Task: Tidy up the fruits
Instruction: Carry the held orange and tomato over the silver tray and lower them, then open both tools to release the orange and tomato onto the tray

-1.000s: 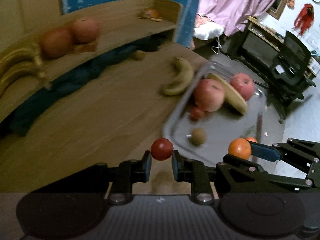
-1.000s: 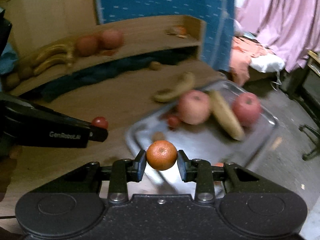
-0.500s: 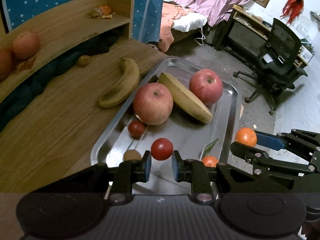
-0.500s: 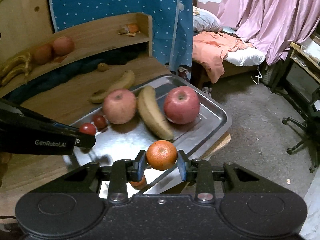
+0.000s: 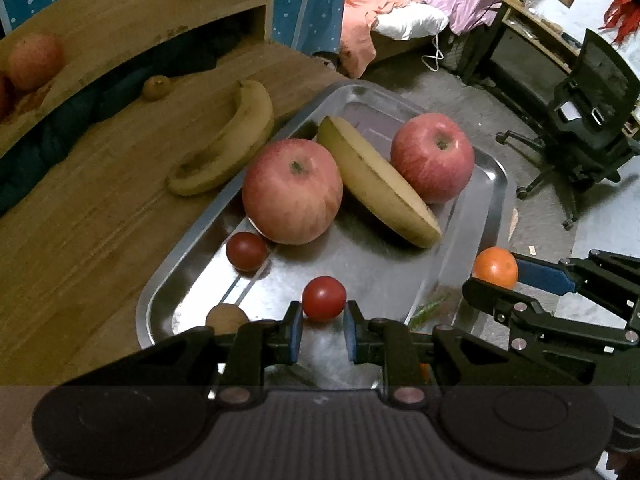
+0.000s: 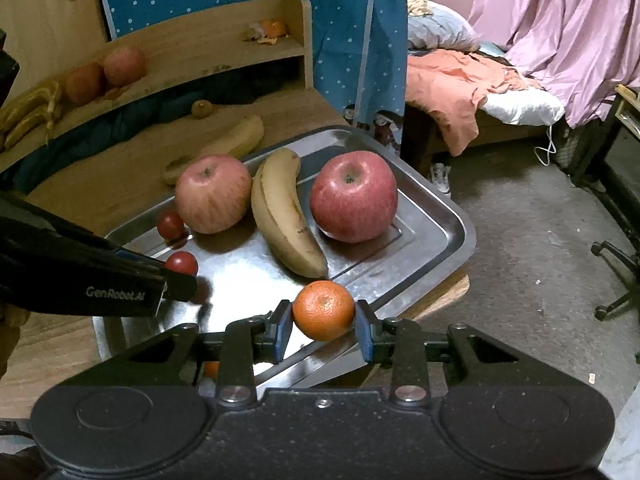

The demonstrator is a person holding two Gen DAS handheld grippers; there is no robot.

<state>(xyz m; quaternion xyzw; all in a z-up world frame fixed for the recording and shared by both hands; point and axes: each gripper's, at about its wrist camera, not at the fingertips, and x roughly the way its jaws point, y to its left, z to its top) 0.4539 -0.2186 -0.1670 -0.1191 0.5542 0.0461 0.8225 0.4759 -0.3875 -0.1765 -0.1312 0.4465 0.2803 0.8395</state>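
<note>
A steel tray (image 5: 191,249) (image 6: 461,236) on the wooden table holds two red apples (image 5: 292,190) (image 5: 432,158), a banana (image 5: 376,182), a cherry tomato (image 5: 247,251) and a small brown fruit (image 5: 226,318). My left gripper (image 5: 323,314) is shut on a second cherry tomato (image 5: 324,299) (image 6: 182,263) and hovers over the tray's near end. At the tray's right edge, my right gripper (image 6: 324,322) is shut on an orange (image 6: 324,310) (image 5: 495,267). Another orange thing (image 6: 211,368) is partly hidden under the right gripper.
A second banana (image 5: 228,140) lies on the table left of the tray. The back shelf (image 6: 192,46) carries two apples (image 6: 124,66), bananas (image 6: 28,114) and orange peel (image 6: 268,30). A small brown fruit (image 6: 202,108) sits by dark cloth. Floor, bed and office chair (image 5: 592,120) lie to the right.
Both grippers have travelled right from over the bare table to above the tray, each still holding its fruit. The tray's fruits have not moved.
</note>
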